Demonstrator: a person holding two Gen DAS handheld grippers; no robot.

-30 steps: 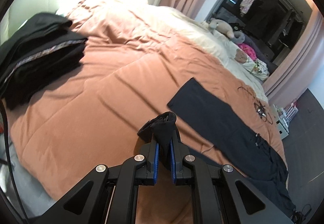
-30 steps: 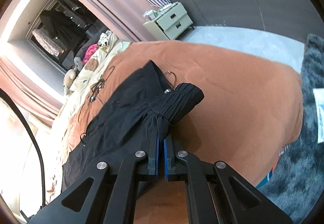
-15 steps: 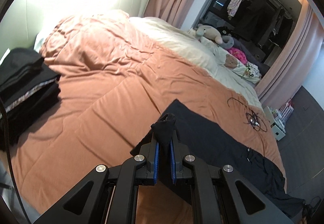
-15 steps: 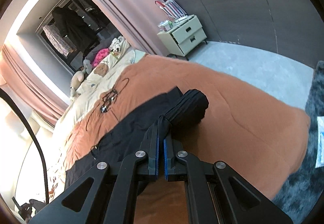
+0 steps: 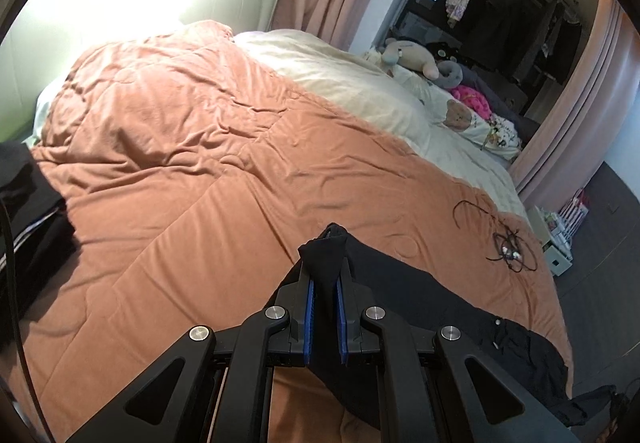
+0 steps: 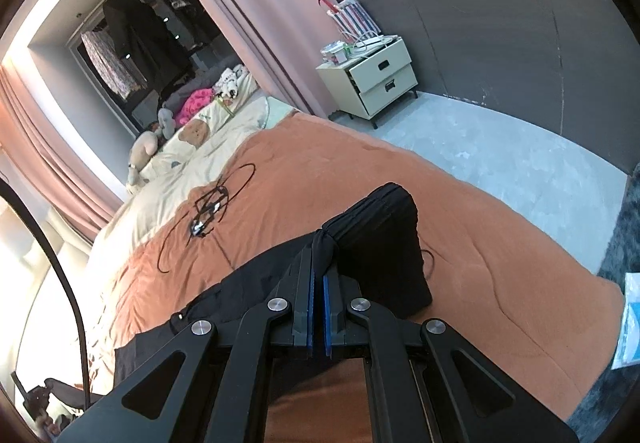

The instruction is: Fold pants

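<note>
My left gripper (image 5: pixel 325 285) pinches a bunched end of the black pants (image 5: pixel 420 307) between its blue pads, and my right gripper (image 6: pixel 319 275) is pressed tight on the gathered waistband end of the same pants (image 6: pixel 380 243). The rest of the garment trails flat over the orange duvet (image 5: pixel 192 171) toward the near edge of the bed.

Just past the pants on the duvet lies a tangle of black hangers (image 6: pixel 208 211). A stack of dark folded clothes (image 5: pixel 28 211) sits at the left edge in my left view. Beyond the orange cover, a cream blanket (image 5: pixel 348 83) carries stuffed toys (image 5: pixel 412 57) and a pink bundle (image 5: pixel 472 99). Past the bed's far corner, grey floor (image 6: pixel 500 163) opens toward a cream nightstand (image 6: pixel 372 79) against the dark wall, with pink curtains (image 6: pixel 240 3) framing a wardrobe recess (image 6: pixel 132 35) of hanging clothes.
</note>
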